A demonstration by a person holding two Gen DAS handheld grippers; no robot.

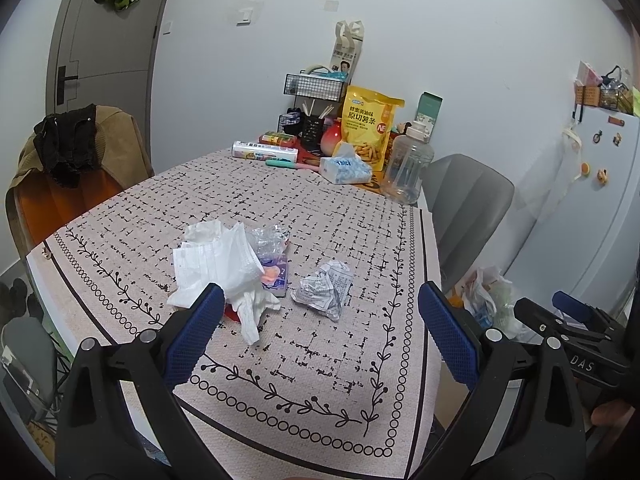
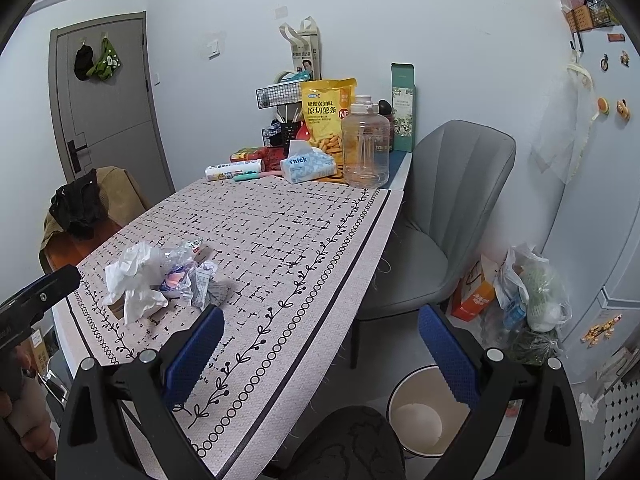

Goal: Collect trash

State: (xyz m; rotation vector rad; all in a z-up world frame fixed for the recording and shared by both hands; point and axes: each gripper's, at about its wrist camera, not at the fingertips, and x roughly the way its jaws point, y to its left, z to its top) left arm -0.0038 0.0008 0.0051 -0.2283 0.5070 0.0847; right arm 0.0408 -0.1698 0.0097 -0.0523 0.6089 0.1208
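A heap of trash lies on the patterned tablecloth (image 1: 320, 208): white tissues (image 1: 216, 264), a clear plastic wrapper (image 1: 268, 240), a pink and purple packet (image 1: 276, 274) and a crumpled printed paper (image 1: 326, 288). My left gripper (image 1: 320, 300) hovers open just in front of the heap, and its left pad overlaps the tissues' near edge in the view. My right gripper (image 2: 322, 320) is open and empty over the table's right edge. The heap (image 2: 136, 276) is to its left. A white bin (image 2: 420, 412) stands on the floor beneath it.
At the table's far end stand a tissue box (image 1: 344, 168), a yellow snack bag (image 1: 368, 128) and a clear jug (image 1: 408, 168). A grey chair (image 2: 440, 208) sits right of the table, with bags (image 2: 528, 292) on the floor by a white fridge (image 2: 600, 200). A chair with clothes on it (image 1: 68, 152) stands on the left.
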